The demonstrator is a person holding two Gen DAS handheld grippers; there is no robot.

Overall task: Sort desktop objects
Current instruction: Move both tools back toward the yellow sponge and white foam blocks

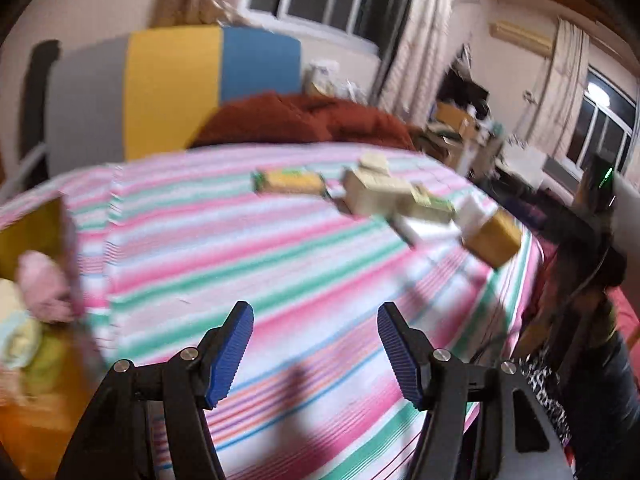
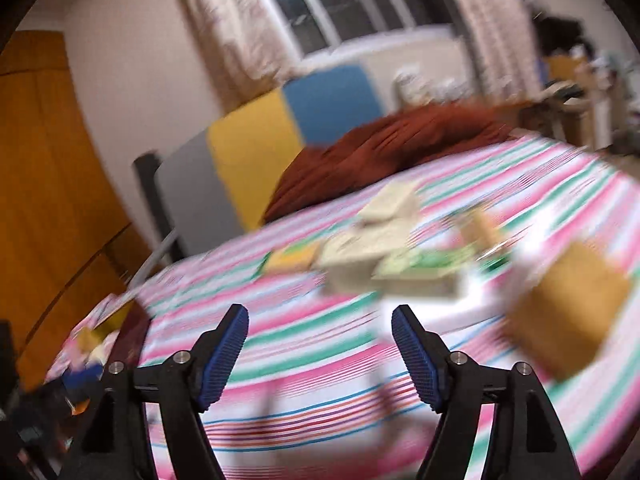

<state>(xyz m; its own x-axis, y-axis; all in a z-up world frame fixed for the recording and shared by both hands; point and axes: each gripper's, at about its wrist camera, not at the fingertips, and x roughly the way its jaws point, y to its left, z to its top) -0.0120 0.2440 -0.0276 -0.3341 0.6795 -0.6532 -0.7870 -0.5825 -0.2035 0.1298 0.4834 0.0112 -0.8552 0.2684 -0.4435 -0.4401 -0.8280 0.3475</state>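
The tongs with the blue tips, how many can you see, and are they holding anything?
2. The left tongs hang open over the striped sheet, holding nothing. The right tongs hang open over the same sheet, short of the blurry boxes, also empty.

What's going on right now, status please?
Left tongs open, empty. Right tongs open, empty. Boxes piled on striped sheet, untouched. Path clear.

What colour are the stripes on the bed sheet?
Pink, green and white stripes on the sheet, clearest in the left wrist view.
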